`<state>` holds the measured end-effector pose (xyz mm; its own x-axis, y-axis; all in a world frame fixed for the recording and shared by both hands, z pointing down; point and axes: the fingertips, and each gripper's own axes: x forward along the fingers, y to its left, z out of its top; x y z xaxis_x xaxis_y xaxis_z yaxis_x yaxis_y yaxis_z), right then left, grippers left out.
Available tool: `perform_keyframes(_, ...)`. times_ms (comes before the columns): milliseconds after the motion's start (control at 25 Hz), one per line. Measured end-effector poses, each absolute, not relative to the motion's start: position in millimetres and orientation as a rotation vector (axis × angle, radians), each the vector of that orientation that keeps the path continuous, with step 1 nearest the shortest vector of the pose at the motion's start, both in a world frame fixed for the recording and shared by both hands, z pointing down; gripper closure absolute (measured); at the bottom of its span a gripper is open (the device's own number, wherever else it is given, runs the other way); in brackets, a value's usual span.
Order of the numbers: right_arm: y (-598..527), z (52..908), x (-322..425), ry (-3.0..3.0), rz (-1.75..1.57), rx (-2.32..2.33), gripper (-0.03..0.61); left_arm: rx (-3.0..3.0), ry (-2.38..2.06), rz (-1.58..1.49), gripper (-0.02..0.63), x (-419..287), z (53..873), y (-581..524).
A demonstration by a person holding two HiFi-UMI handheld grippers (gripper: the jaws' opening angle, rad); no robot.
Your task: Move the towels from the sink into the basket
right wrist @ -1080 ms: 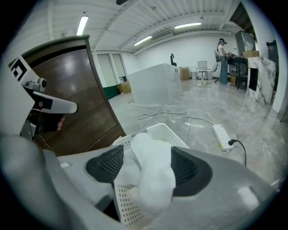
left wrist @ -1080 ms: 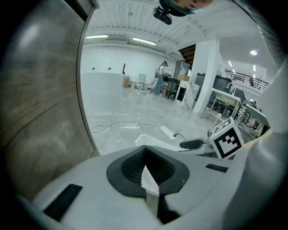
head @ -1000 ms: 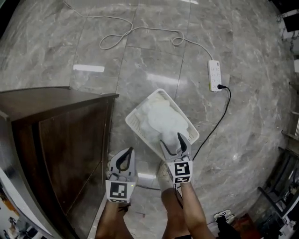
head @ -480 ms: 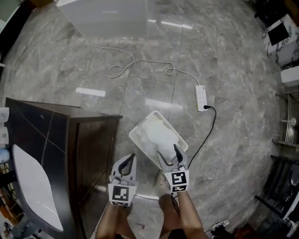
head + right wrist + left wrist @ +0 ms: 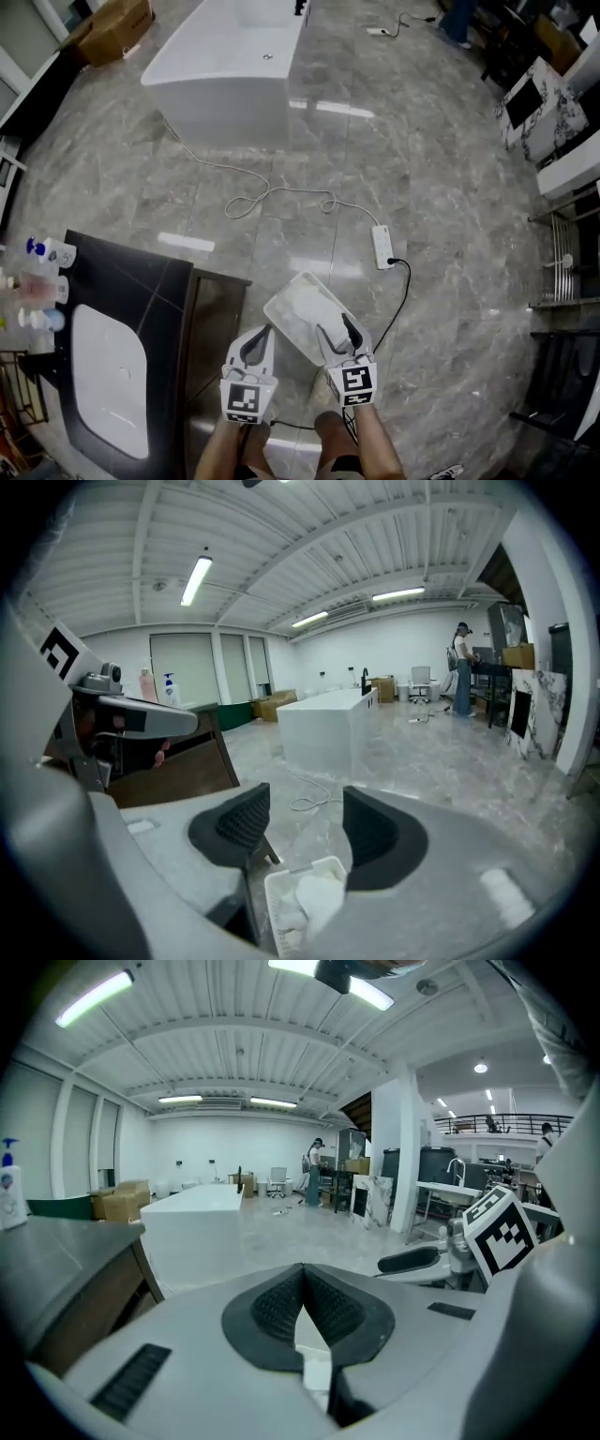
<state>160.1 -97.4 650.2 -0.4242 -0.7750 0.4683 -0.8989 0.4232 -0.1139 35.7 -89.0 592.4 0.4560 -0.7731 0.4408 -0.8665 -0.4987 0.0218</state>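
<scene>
The towels (image 5: pixel 317 311) lie heaped in the basket (image 5: pixel 284 291), which stands on the floor at 12 o'clock from both grippers. They fill most of it, a soft white pile with creases showing. The sink (image 5: pixel 108 375) is set in the dark desk (image 5: pixel 141 291) at 8 o'clock; its basin looks bare, with no cloth showing in it, so the task seems close to done or done. 3 bottles (image 5: pixel 45 284) stand on the desk at the sink's far end.

Towels like these should be light, limp and not fragile. They sag and trail when lifted, so the best hold is a pinch on a bunched fold near the middle, not on a loose corner that could drag over a rim.

The left gripper (image 5: pixel 302 1288) hangs near the desk's edge with its 2 jaws together and nothing in them. The right gripper (image 5: pixel 305 808) is over the near end of the basket. Its jaws stand apart and are closing, with nothing between them; its own view shows the pile lying lower down, beyond the pads.
</scene>
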Motion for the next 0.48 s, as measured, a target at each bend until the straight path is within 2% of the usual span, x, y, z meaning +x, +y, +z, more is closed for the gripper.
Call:
perform_keyframes(280,-92,522,174,-2.374,0.383,1.514,0.412,2.555,-1.452,0.503,0.604,46,484,-77)
perform_keyframes(360,-89,488,178,-2.387,0.336,1.531,0.46,2.57,-1.471,0.48,0.604,48,456,-76)
perform_keyframes(480,-82,442,181,-2.401,0.286,1.546,0.494,2.592,-1.491,0.459,0.604,50,417,-71)
